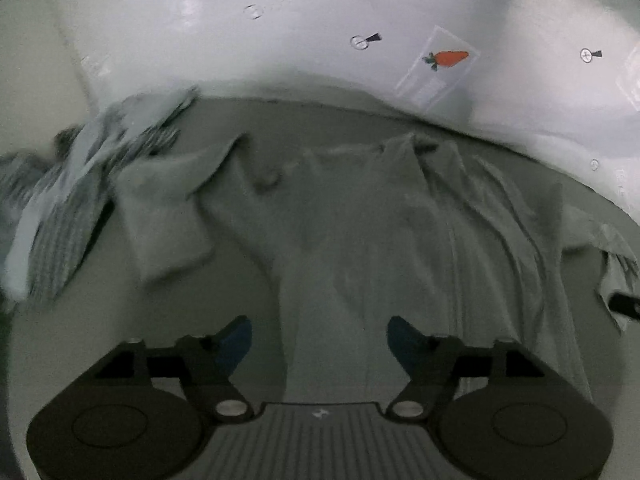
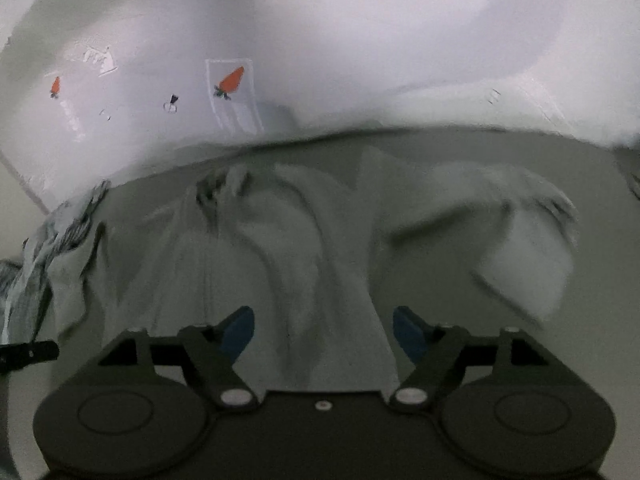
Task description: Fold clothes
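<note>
A pale grey-green T-shirt (image 1: 360,216) lies spread and wrinkled on the table, collar toward the far edge. It also shows in the right wrist view (image 2: 280,248), with one sleeve (image 2: 528,264) out to the right. My left gripper (image 1: 320,340) is open, its blue-padded fingers (image 1: 236,344) over the shirt's lower part. My right gripper (image 2: 324,332) is open over the shirt's lower part too. Neither holds cloth. The other gripper's tip shows at the left wrist view's right edge (image 1: 624,304).
A heap of striped grey-and-white clothes (image 1: 68,200) lies at the left of the table; it also shows in the right wrist view (image 2: 44,248). Beyond the table edge (image 1: 320,100) is a white floor with carrot stickers (image 1: 450,58).
</note>
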The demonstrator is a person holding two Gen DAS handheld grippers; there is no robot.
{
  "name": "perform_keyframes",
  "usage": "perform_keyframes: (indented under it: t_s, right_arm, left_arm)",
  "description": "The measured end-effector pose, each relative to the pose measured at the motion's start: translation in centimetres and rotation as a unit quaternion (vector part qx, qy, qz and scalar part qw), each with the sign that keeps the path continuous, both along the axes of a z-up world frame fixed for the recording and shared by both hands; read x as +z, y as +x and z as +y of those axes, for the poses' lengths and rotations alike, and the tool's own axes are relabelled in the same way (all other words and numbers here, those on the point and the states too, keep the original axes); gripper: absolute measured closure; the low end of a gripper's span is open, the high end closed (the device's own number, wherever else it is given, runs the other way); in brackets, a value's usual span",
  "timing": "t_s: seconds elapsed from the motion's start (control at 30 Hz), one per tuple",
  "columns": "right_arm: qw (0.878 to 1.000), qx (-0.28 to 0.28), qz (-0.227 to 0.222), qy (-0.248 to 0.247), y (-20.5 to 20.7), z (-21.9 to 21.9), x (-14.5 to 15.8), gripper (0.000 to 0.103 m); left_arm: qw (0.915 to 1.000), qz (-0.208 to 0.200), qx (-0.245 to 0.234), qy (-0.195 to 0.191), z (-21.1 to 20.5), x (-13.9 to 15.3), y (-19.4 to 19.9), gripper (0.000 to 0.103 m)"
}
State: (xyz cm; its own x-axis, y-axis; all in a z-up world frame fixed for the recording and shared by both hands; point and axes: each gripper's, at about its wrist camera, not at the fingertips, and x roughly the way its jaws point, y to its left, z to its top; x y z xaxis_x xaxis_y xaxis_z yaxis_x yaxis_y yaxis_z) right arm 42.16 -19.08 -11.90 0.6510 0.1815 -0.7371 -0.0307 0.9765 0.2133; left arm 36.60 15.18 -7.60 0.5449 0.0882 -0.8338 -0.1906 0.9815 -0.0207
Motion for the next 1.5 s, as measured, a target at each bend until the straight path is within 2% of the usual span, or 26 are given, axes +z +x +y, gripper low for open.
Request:
perform_keyframes:
  t_s: [0.13,0.23,0.3,0.33,0.37,0.47,0.57,0.6,0.63,0.67,0.7,0.73,0.77,0.83,0.87,1.0,1.07,1.1,1.2,1.27,1.33,1.37,1.43,1.5]
  right_arm:
    - [1.0,0.005,-0.008,-0.007,9.5,3.5,-0.9,0.019]
    - [1.0,0.014,-0.01,-0.011,16.4,5.8,-2.9,0.021]
    - [1.0,0.019,-0.003,-0.014,20.3,7.0,-4.7,0.032]
    - [1.0,0.02,0.003,-0.015,21.9,7.5,-5.6,0.043]
    - [1.0,0.023,0.011,-0.015,23.0,7.8,-6.4,0.048]
    - [0.998,0.041,0.039,-0.007,25.4,8.2,-8.5,0.048]
    - [0.995,0.072,0.067,0.012,25.5,8.1,-9.6,0.05]
    - [0.994,0.081,0.069,0.019,25.2,7.9,-9.7,0.051]
    - [0.993,0.09,0.072,0.025,24.9,7.7,-9.8,0.058]
    - [0.992,0.097,0.071,0.033,24.6,7.4,-9.8,0.071]
    - [0.992,0.099,0.069,0.039,24.3,7.0,-9.8,0.08]
    - [0.993,0.092,0.063,0.048,23.9,6.5,-9.7,0.092]
    - [0.993,0.083,0.056,0.061,23.4,6.0,-9.4,0.094]
    - [0.994,0.065,0.037,0.084,22.3,5.1,-8.4,0.096]
    - [0.994,0.055,0.026,0.092,21.6,4.8,-7.5,0.096]
    - [0.995,0.055,-0.036,0.07,16.2,4.1,-2.7,0.097]
    - [0.995,0.062,-0.046,0.059,12.8,4.1,-1.1,0.097]
    - [0.996,0.065,-0.035,0.054,11.3,4.1,-1.3,0.097]
    - [0.996,0.074,0.018,0.041,7.2,4.0,-3.2,0.096]
    - [0.995,0.069,0.068,0.038,5.3,4.1,-5.3,0.095]
    - [0.994,0.067,0.088,0.018,3.9,4.4,-5.8,0.091]
    - [0.993,0.066,0.096,0.007,3.3,4.6,-6.0,0.088]
    - [0.995,0.067,0.079,0.002,3.2,4.9,-5.1,0.083]
    - [0.996,0.069,0.055,0.0,3.5,5.1,-4.0,0.078]
  left_arm:
    - [0.9999,-0.004,-0.016,0.005,0.7,-1.2,8.5,0.02]
    - [0.9991,-0.014,-0.04,0.006,0.7,-2.8,15.3,0.019]
    - [0.9975,-0.016,-0.068,0.01,0.0,-3.9,18.3,0.019]
    - [0.9964,-0.017,-0.082,0.012,-0.4,-4.5,19.6,0.019]
    - [0.995,-0.018,-0.097,0.015,-0.8,-5.0,21.0,0.019]
    - [0.9896,-0.02,-0.141,0.022,-2.0,-6.7,25.0,0.019]
    - [0.9816,-0.015,-0.19,0.014,-3.1,-8.3,27.3,0.021]
    - [0.9782,-0.011,-0.207,0.008,-3.5,-8.8,27.7,0.024]
    - [0.9744,-0.008,-0.225,0.001,-3.9,-9.3,28.0,0.026]
    - [0.9754,-0.003,-0.22,-0.006,-4.0,-9.8,28.2,0.033]
    - [0.9785,0.003,-0.206,-0.014,-4.1,-10.2,28.3,0.049]
    - [0.9812,0.008,-0.191,-0.022,-4.1,-10.7,28.4,0.059]
    - [0.9841,0.01,-0.175,-0.025,-4.0,-10.8,28.3,0.086]
    - [0.9894,0.01,-0.142,-0.027,-3.9,-10.7,27.9,0.089]
    - [0.9914,-0.002,-0.127,-0.032,-3.6,-9.8,27.0,0.089]
    - [0.9937,-0.069,-0.068,-0.057,-2.0,-4.4,22.3,0.089]
    - [0.9927,-0.088,-0.045,-0.069,-1.3,-2.4,18.8,0.089]
    - [0.9929,-0.086,-0.036,-0.074,-1.0,-1.9,17.0,0.089]
    - [0.9965,-0.038,-0.021,-0.072,-1.2,-3.7,12.1,0.088]
    - [0.9975,0.02,-0.026,-0.062,-1.6,-6.2,9.6,0.088]
    - [0.9951,0.074,-0.034,-0.057,-2.1,-8.5,7.4,0.085]
    - [0.9943,0.08,-0.04,-0.057,-2.2,-8.7,6.7,0.085]
    - [0.9939,0.08,-0.051,-0.056,-2.3,-8.6,5.4,0.083]
    - [0.9941,0.065,-0.071,-0.05,-2.4,-7.8,4.9,0.075]
